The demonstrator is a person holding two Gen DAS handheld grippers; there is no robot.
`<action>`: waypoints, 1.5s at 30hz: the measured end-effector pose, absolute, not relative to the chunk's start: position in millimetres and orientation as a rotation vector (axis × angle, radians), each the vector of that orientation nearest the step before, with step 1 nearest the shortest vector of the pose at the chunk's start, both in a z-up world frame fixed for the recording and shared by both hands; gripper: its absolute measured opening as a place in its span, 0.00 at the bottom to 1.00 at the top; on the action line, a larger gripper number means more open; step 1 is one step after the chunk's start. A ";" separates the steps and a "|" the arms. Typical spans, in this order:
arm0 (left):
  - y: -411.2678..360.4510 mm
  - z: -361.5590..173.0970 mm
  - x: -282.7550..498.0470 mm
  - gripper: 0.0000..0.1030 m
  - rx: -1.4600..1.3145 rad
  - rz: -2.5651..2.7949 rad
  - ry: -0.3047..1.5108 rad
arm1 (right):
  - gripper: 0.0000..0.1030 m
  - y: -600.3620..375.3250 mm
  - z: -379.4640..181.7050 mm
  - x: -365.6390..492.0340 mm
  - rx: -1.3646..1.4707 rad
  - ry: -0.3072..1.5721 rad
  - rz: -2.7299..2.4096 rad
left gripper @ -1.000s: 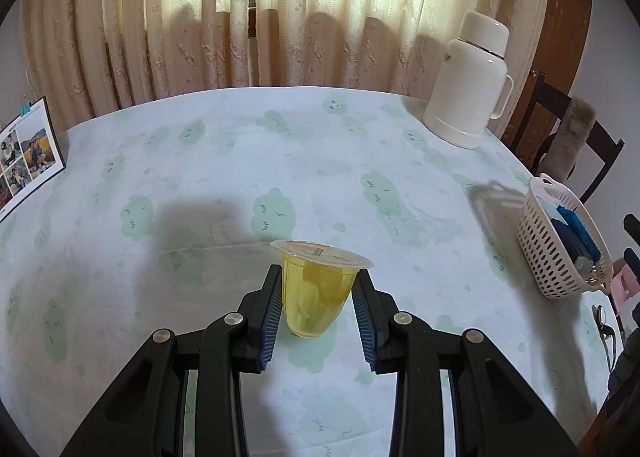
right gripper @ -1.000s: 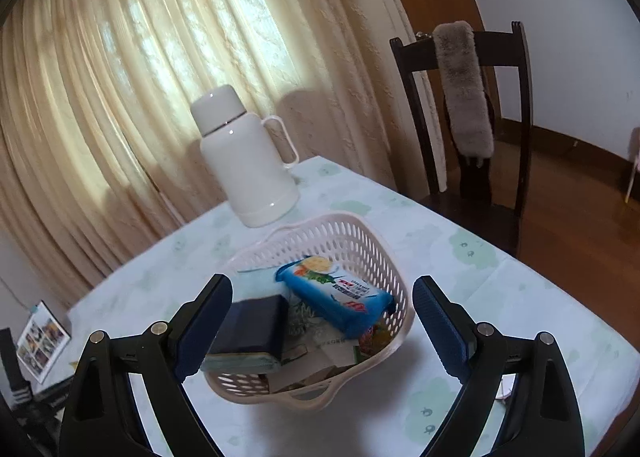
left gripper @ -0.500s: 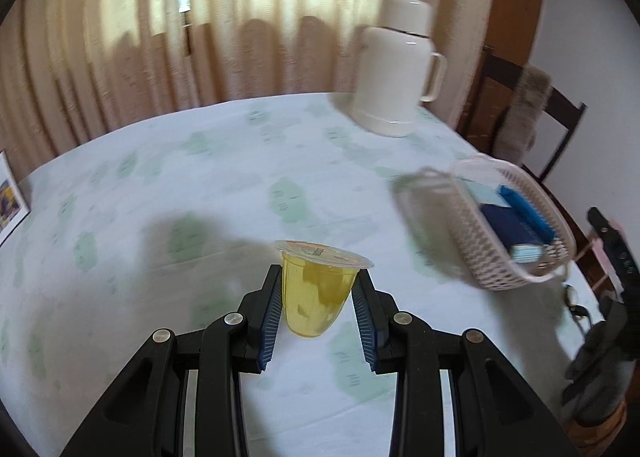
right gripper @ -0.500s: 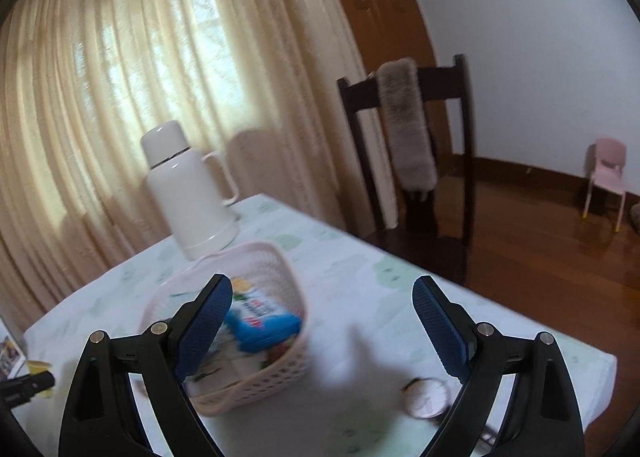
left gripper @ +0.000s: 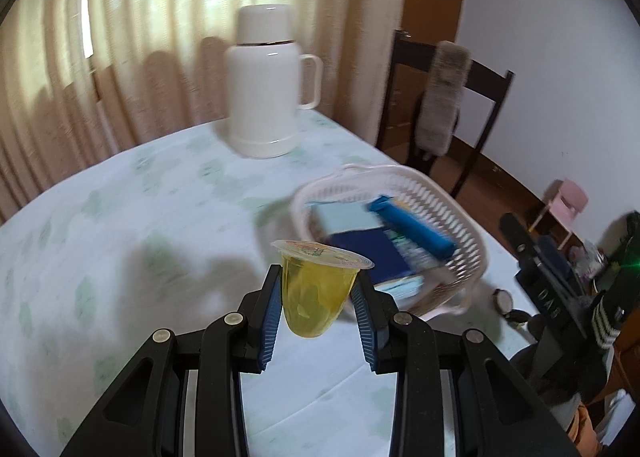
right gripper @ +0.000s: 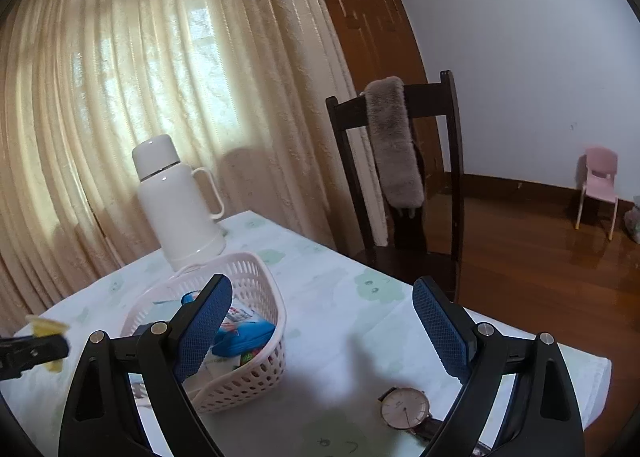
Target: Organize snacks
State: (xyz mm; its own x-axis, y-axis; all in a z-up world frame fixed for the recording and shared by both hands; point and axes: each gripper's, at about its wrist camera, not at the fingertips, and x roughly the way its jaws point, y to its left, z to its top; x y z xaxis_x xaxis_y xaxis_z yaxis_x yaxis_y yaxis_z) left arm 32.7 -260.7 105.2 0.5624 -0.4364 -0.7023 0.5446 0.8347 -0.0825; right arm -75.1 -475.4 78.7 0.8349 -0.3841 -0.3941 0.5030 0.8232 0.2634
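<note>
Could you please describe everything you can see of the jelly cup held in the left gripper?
The jelly cup is a small clear plastic cup of yellow jelly, tapering to a rounded base, sealed with a printed film lid whose rim overhangs. It sits upright, slightly tilted, lifted off the table. The left gripper clamps its sides with blue pads; nothing else touches it. The basket lies just beyond.

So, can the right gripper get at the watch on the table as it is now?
Probably yes. The right gripper is open and holds nothing, and the watch lies bare on the table just below it. The basket sits off to the side, so nothing blocks the way.
</note>
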 end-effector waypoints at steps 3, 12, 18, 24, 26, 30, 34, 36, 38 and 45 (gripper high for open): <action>-281.8 104.3 33.6 0.30 0.174 -0.610 0.778 | 0.89 -478.0 77.4 -76.5 0.392 0.334 -0.481; -321.3 96.6 38.0 0.30 0.213 -0.667 0.792 | 0.90 -484.2 73.1 -78.0 0.440 0.345 -0.488; -334.4 87.2 44.3 0.34 0.216 -0.672 0.820 | 0.90 -484.4 72.9 -79.9 0.446 0.337 -0.495; -333.1 87.9 46.2 0.50 0.194 -0.665 0.807 | 0.90 -484.5 72.4 -78.8 0.442 0.349 -0.491; -333.1 88.3 45.7 0.50 0.197 -0.664 0.805 | 0.90 -484.9 72.0 -78.1 0.446 0.352 -0.490; -329.6 88.8 43.7 0.50 0.198 -0.656 0.803 | 0.90 -484.8 71.4 -78.4 0.447 0.351 -0.492; -323.9 89.2 41.9 0.50 0.199 -0.639 0.804 | 0.90 -485.4 70.9 -78.3 0.448 0.353 -0.492; -320.0 90.5 39.9 0.53 0.201 -0.625 0.797 | 0.90 -484.9 71.3 -78.8 0.450 0.351 -0.493; -315.6 91.9 37.9 0.56 0.201 -0.612 0.788 | 0.90 -485.0 71.3 -78.9 0.448 0.351 -0.491; -297.9 87.8 35.8 0.69 0.215 -0.524 0.793 | 0.90 -483.8 71.8 -80.0 0.445 0.348 -0.461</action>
State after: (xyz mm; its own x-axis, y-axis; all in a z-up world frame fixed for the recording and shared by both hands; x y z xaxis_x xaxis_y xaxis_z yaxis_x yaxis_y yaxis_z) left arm 35.8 -297.9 87.8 0.5826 -0.3664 -0.7255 0.5241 0.8516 -0.0092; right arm -80.0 -483.8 71.8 0.8403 -0.3477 -0.4160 0.4956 0.8036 0.3295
